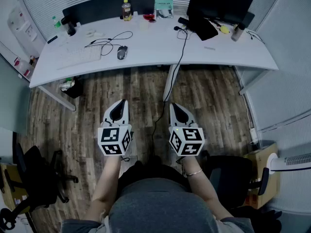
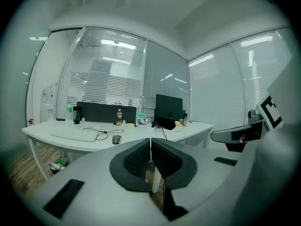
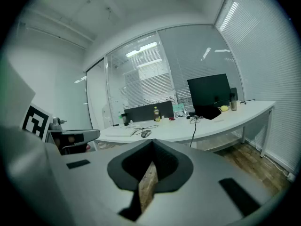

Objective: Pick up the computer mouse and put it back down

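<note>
Computer mouse (image 1: 122, 52) sits far off on the white desk (image 1: 160, 45), left of middle. It looks light, hard and smooth; pinch its two sides. Left claw (image 1: 119, 109) and right claw (image 1: 179, 111) are closed, holding nothing.

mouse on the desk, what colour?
Dark grey, nearly black computer mouse; clearest in the head view.

Dark computer mouse (image 1: 122, 52) flat on desk (image 1: 160, 47)
</note>
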{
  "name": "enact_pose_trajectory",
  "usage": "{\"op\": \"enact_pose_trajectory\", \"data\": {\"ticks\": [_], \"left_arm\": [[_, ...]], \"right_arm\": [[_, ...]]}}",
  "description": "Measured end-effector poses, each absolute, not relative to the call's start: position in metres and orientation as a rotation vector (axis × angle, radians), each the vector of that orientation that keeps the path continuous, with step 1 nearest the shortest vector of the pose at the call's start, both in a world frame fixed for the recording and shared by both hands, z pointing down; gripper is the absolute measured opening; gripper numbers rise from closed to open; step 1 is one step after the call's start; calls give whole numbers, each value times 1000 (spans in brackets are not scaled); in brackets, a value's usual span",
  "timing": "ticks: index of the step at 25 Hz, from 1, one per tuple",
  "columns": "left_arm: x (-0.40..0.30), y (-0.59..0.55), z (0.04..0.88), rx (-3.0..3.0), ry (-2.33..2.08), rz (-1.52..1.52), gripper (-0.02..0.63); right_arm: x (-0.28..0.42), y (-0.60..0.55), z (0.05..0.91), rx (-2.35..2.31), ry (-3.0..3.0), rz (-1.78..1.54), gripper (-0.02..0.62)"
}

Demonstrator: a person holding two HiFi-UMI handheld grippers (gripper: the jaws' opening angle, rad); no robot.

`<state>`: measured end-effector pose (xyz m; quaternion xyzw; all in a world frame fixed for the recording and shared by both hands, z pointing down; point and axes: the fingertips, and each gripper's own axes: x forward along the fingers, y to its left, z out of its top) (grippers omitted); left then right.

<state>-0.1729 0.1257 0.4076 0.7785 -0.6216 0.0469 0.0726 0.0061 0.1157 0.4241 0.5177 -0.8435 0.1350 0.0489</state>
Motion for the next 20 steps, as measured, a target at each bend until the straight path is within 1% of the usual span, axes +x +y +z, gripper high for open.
{"op": "enact_pose_trajectory", "data": {"ticks": [12,20], "left_arm": [[-157,130,428,2272,-1852,179,28],[-154,127,426,2261,-1874,194,31]], "right_arm": [[25,118,445,1522,-2555,498,6],[31,109,438,1513,-2579,520,6]]}}
